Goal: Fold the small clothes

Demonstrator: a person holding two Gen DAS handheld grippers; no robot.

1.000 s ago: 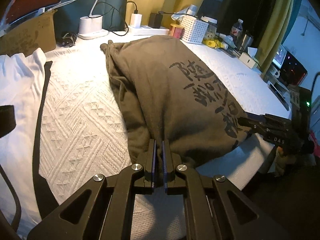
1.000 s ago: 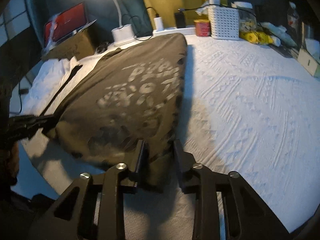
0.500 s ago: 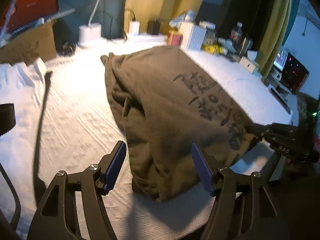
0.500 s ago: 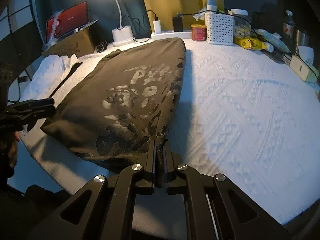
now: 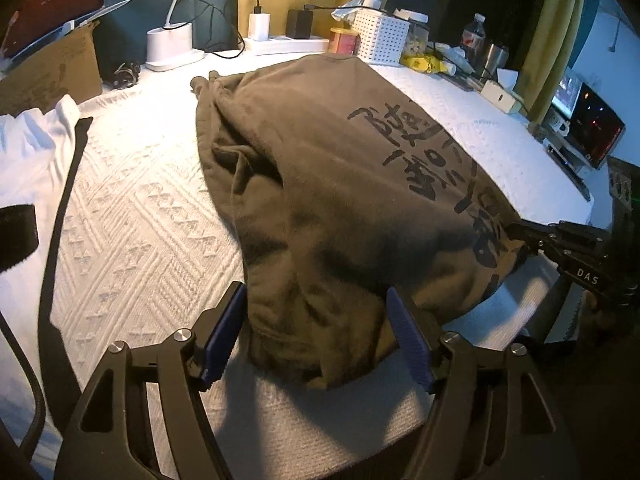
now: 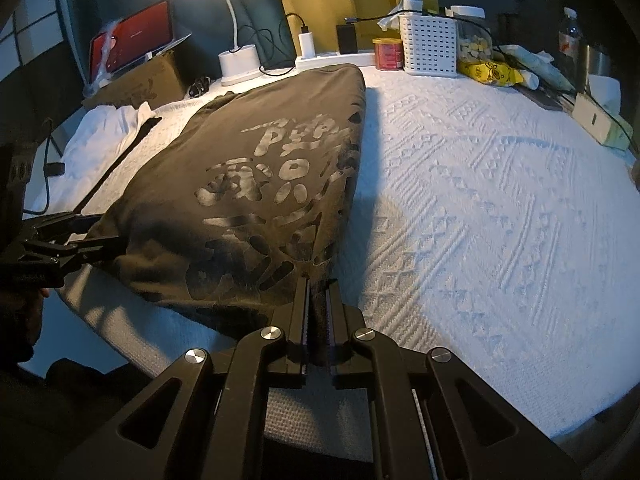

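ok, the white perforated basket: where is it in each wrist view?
Left wrist view: white perforated basket at top centre-right, just beyond the far end of the brown shirt.
Right wrist view: basket at top centre-right, beyond the shirt's far right corner.
Shared landmark: the red can stands right beside the basket's left side in both.

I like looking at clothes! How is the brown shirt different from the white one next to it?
The brown shirt has big dark writing printed on it; the white shirt shows no writing, only a black strip along its edge. The brown shirt lies in the middle of the bed cover; the white shirt sits off at the side, partly out of view. The right tongs pinch the brown shirt's corner; nothing grips the white shirt. Both rest on the same cover.
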